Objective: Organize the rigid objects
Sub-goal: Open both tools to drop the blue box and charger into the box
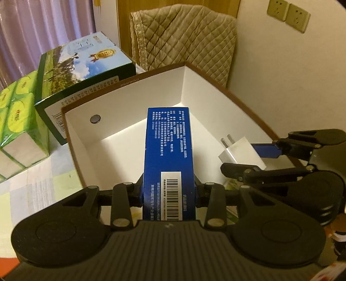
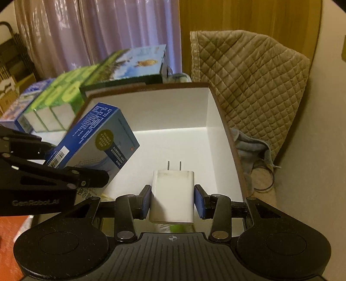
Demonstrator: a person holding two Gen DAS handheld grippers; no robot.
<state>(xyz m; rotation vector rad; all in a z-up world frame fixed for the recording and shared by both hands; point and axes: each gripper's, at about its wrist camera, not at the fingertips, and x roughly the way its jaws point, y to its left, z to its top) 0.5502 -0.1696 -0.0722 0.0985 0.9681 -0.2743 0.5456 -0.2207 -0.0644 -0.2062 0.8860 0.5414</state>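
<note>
I am holding a blue carton [image 1: 168,157] clamped in my left gripper [image 1: 169,190], tilted over the open white box [image 1: 138,90]. My right gripper [image 2: 172,201] is pinching a white charger [image 2: 172,195], prongs forward, over the box's near edge. A green carton [image 1: 86,64] is sitting just behind the box, green tissue packs [image 1: 17,121] beside it, and a quilted cover [image 1: 186,41] behind. Only the right wrist view is showing a grey cloth [image 2: 250,149] beside the box; only the left is showing wall sockets [image 1: 288,16] and a dark disc [image 1: 95,118] on the box's inner wall.
</note>
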